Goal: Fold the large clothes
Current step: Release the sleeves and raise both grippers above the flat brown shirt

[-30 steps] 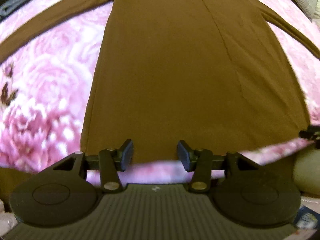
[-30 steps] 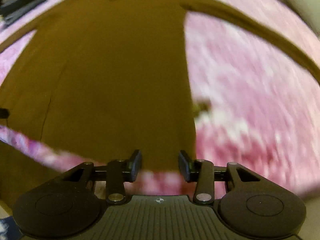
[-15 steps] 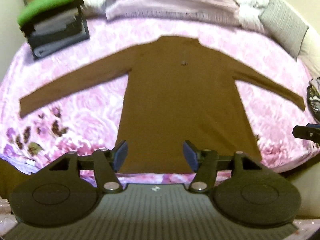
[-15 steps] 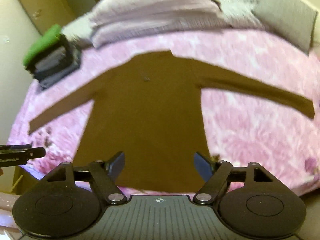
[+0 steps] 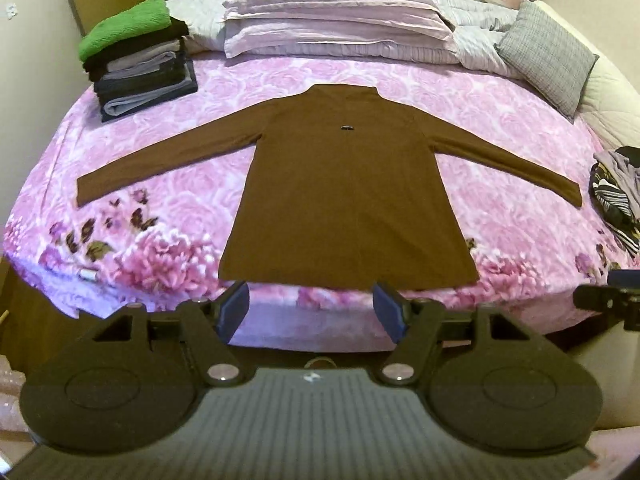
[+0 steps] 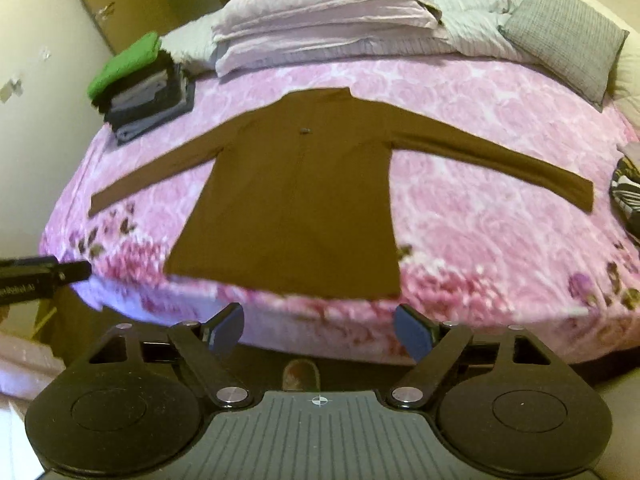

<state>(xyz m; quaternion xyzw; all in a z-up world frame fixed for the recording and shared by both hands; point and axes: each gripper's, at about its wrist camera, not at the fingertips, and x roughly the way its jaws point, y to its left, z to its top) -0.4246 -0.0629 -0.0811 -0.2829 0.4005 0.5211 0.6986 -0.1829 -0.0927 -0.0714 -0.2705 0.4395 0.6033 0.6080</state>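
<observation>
Garment: a brown long-sleeved top (image 5: 348, 192) is laid flat on the pink floral bedspread (image 5: 500, 216), collar at the far end, hem along the near edge of the bed. Both sleeves are spread out to left and right. A small dark tag or button is seen on the chest.
Same garment, right wrist view: the brown top (image 6: 296, 200) is seen slightly left of centre, with its right sleeve reaching far toward the right edge of the bed.
Left gripper (image 5: 312, 312): jaws are held wide apart, nothing between them. It is poised off the near edge of the bed, just short of the hem, not touching the cloth.
Right gripper (image 6: 320, 330): jaws are likewise spread wide and empty. It is held off the near bed edge, clear of the hem.
Far left of bed: a stack of folded clothes (image 5: 140, 56) is noted, topped by a green piece.
Far end: lilac pillows (image 5: 336, 12) are piled up; a grey checked cushion (image 5: 548, 56) is propped at the far right.
Right edge: a crumpled patterned garment (image 5: 616, 196) is seen lying just beyond the right cuff.
Image quality: the right wrist view is slightly blurred.
</observation>
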